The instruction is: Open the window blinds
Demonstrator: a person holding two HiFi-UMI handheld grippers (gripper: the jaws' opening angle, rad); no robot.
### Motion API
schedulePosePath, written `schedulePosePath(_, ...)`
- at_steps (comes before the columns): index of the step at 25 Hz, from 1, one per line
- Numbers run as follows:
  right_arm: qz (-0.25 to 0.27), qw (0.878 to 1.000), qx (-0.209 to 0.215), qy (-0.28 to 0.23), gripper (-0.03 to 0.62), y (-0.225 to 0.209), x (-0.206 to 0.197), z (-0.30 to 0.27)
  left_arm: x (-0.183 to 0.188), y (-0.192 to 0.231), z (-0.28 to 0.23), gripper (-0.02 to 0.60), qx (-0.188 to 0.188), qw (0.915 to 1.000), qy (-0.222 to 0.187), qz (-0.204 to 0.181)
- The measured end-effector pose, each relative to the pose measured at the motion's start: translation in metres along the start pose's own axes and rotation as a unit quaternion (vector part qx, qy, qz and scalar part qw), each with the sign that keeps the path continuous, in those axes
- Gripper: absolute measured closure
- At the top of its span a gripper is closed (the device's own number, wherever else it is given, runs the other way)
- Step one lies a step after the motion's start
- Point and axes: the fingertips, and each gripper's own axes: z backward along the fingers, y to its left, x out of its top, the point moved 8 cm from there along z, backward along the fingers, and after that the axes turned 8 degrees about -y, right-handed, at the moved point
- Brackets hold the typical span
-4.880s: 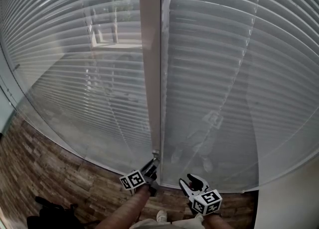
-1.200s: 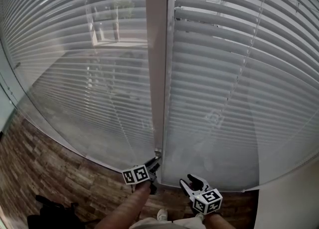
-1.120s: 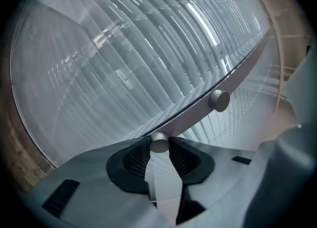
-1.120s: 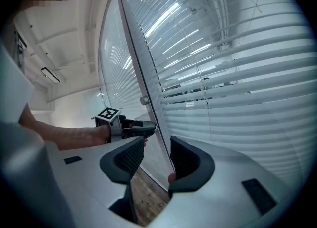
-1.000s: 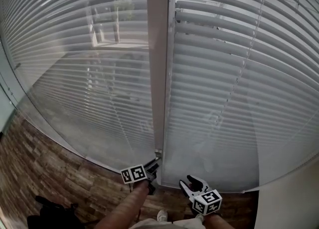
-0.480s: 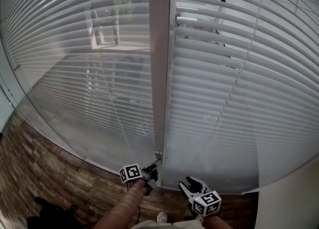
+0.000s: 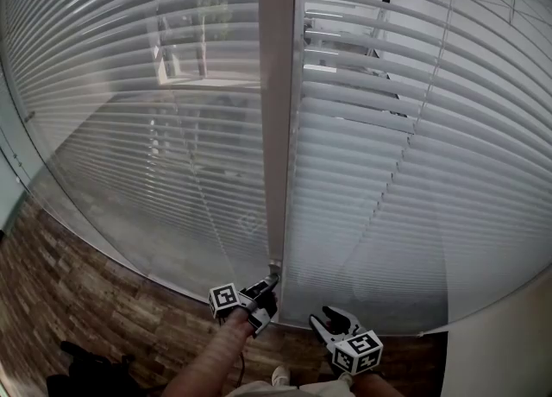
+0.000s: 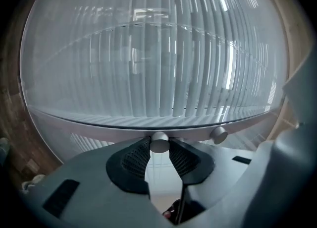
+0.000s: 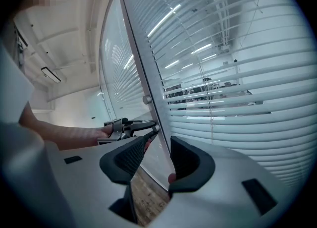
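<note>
Blinds beyond the left gripper are sitting part-tilted, its jaws pinching the round knob between them, seemingly to twist it, while the right gripper is idling alongside, jaws apart, empty.

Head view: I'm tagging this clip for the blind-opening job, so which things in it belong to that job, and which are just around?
In the job:
- left gripper, shut on the small round knob
- right-hand blind, slats tilted partly open

Just around:
- right gripper, open and empty
- wood floor
- dark object on the floor
</note>
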Motion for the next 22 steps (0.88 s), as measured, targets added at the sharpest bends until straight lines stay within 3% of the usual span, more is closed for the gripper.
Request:
schedulePosePath(8,0.003,1.0,0.001,0.004,0.421,0.001,-0.002,0.002,-0.005,0.009,0.001,0.448,-0.037,0.9939,-0.008,0.103)
schedulePosePath(13,0.003,1.0,0.003,0.007,0.422,0.0,0.005,-0.003,-0.003,0.006,-0.003,0.448,-0.054,0.9906,-0.024,0.123)
schedulePosePath(17,0.004,1.0,0.003,0.009,0.422,-0.001,0.005,-0.003,-0.002,0.005,-0.003,0.448,-0.051,0.9941,-0.03,0.09)
schedulePosePath(22,0.001,1.0,0.001,0.009,0.422,-0.005,0.005,-0.004,-0.001,-0.008,-0.003,0.415,-0.041,0.9986,-0.033,-0.011)
